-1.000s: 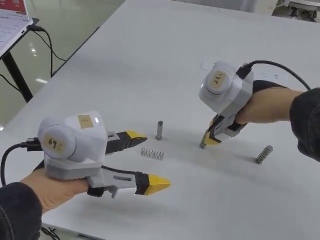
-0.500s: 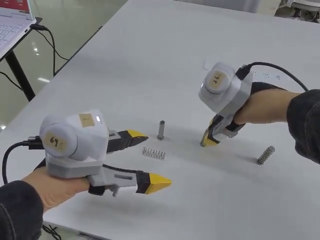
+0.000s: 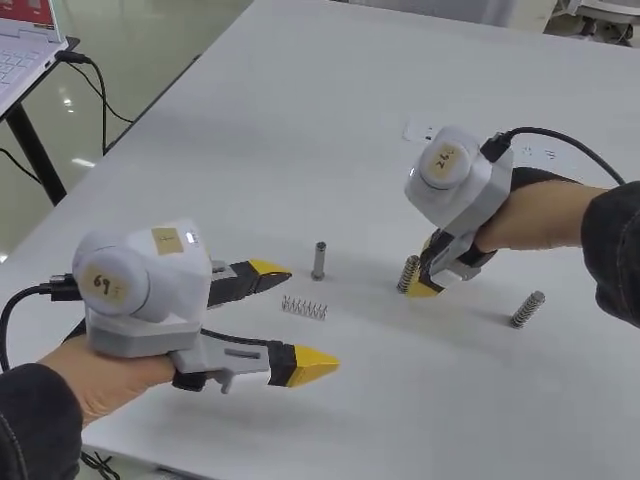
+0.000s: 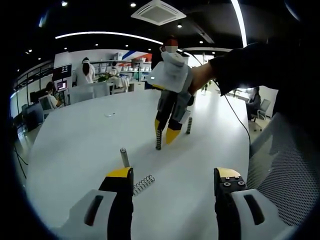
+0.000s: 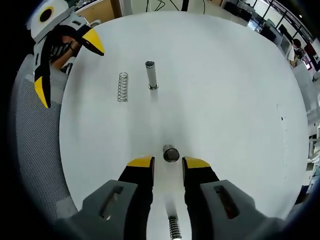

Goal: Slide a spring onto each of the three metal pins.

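Right gripper view shows the right gripper [image 5: 168, 161] slightly parted just behind a spring-covered pin [image 5: 171, 153]; the left gripper [image 3: 310, 316] gapes wide, empty.

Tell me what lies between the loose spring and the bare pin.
Just bare table between the loose spring and bare pin, seen in the head view.

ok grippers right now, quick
Left gripper: open wide, empty.
Right gripper: slightly open, empty, fitted spring just off its tips.

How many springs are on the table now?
3: a flat spring beside the bare pin, an upright spring at the right tongs, a third spring farther right.
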